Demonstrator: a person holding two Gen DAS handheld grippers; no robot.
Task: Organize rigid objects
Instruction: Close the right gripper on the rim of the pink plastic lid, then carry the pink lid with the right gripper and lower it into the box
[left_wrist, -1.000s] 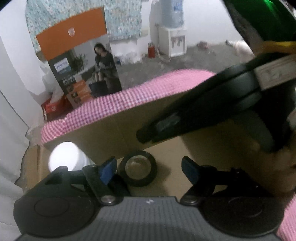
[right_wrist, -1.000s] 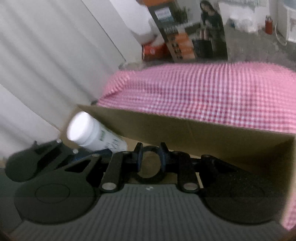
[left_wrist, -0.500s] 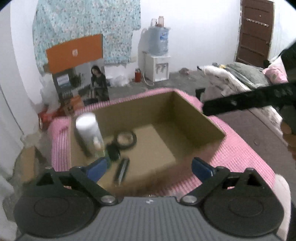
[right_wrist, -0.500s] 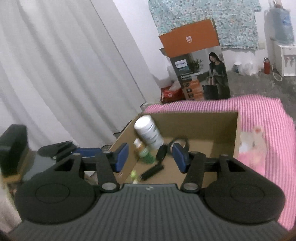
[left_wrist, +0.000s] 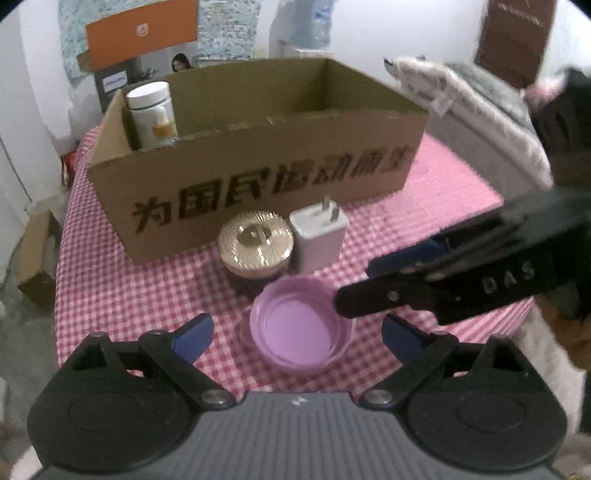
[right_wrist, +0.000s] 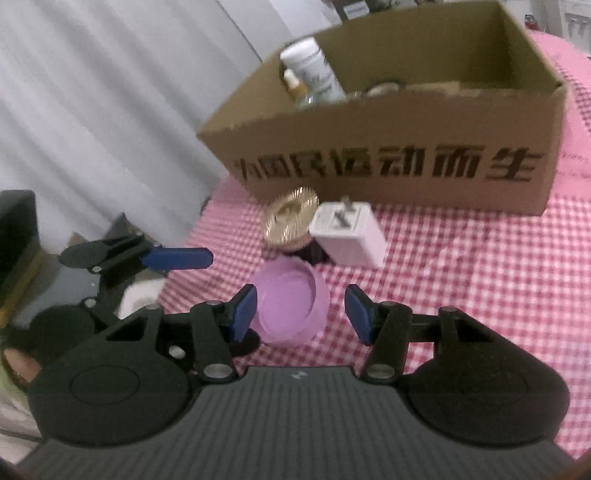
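Note:
A purple lid lies hollow side up on the pink checked cloth, near its front edge. My left gripper hangs over it, its jaws wide and closing, pads clear of the lid. My right gripper is open around the same purple lid without touching it; its fingers reach in from the right. Just behind stand a gold-lidded jar and a white plug charger. The cardboard box holds a white bottle.
The box stands across the back of the table with small items inside. White curtain hangs at the left. A grey blanket lies to the right. A printed carton stands behind, and a cardboard piece lies on the floor.
Both grippers pulled back out of the box to the table's front, over the purple lid. The right gripper let go of the black ring, left in the box. The left jaws widened.

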